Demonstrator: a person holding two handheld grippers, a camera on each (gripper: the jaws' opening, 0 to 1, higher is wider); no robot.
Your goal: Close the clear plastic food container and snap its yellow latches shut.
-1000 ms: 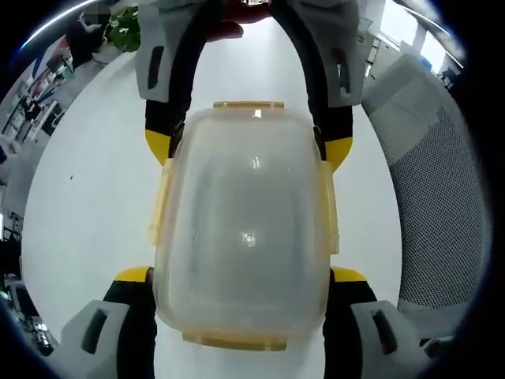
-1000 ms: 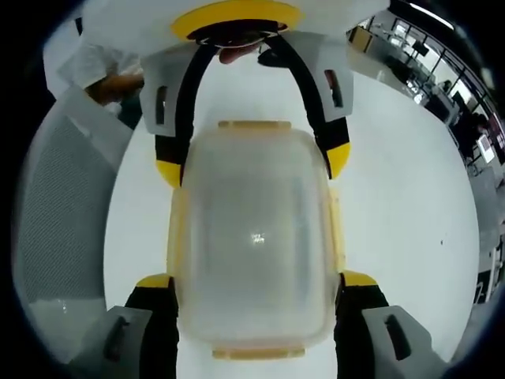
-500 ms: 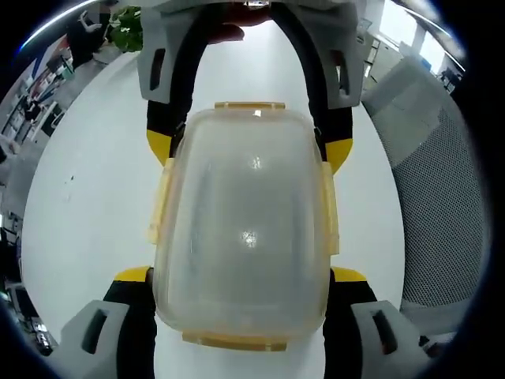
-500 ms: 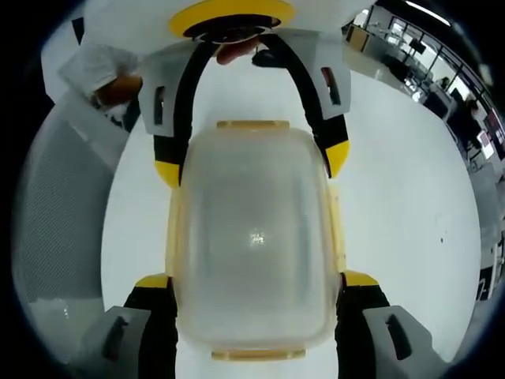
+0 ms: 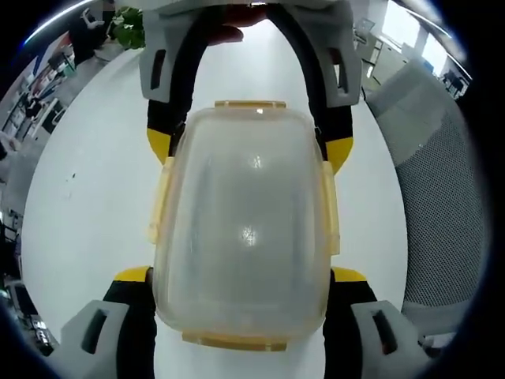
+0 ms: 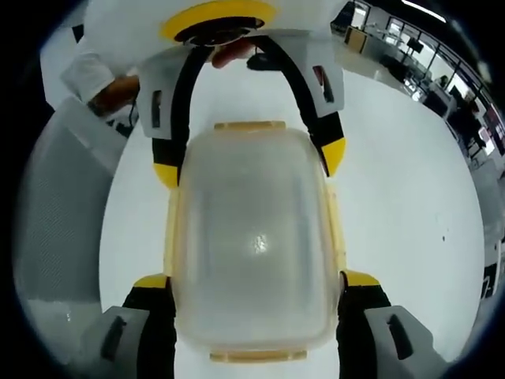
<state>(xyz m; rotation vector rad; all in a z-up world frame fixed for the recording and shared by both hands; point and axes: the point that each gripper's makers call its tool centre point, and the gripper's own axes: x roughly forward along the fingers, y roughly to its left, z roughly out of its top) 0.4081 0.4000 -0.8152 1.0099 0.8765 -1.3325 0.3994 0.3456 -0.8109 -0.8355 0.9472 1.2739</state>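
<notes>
The clear plastic food container with its lid on hangs over the white table, held at both ends. Yellow latches run along all of its edges; the left side latch flares outward a little. My left gripper is shut on the container's near end, yellow jaw tips against its two sides. The right gripper comes in from the top and clamps the far end. In the right gripper view the same container sits between my right gripper and the facing left gripper.
A white round table lies under the container. A grey mesh chair stands by the table, and it is on the left in the right gripper view. A person's hand is behind the left gripper. A plant stands far off.
</notes>
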